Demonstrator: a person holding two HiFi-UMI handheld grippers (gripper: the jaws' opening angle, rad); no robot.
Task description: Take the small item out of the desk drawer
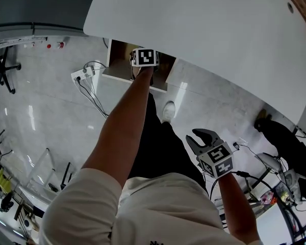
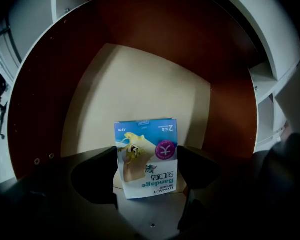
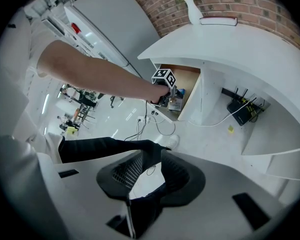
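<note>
A small blue and white bandage box (image 2: 147,159) stands upright on the pale floor of the open wooden desk drawer (image 2: 140,94). My left gripper (image 2: 146,171) is shut on it, one dark jaw pressed against each side. In the head view the drawer (image 1: 117,73) juts out from under the white desk top (image 1: 204,29), and my left gripper (image 1: 144,57) reaches into it with only its marker cube showing. From the right gripper view the box (image 3: 176,103) is seen at the drawer mouth (image 3: 186,81). My right gripper (image 1: 204,139) hangs open and empty above the floor near my legs.
A white power strip (image 1: 81,74) with black cables lies on the floor left of the drawer. A white shoe (image 1: 168,111) rests below the drawer. On the desk top stand a white vase (image 3: 192,9) and a book (image 3: 219,20). A black router (image 3: 238,106) sits under the desk.
</note>
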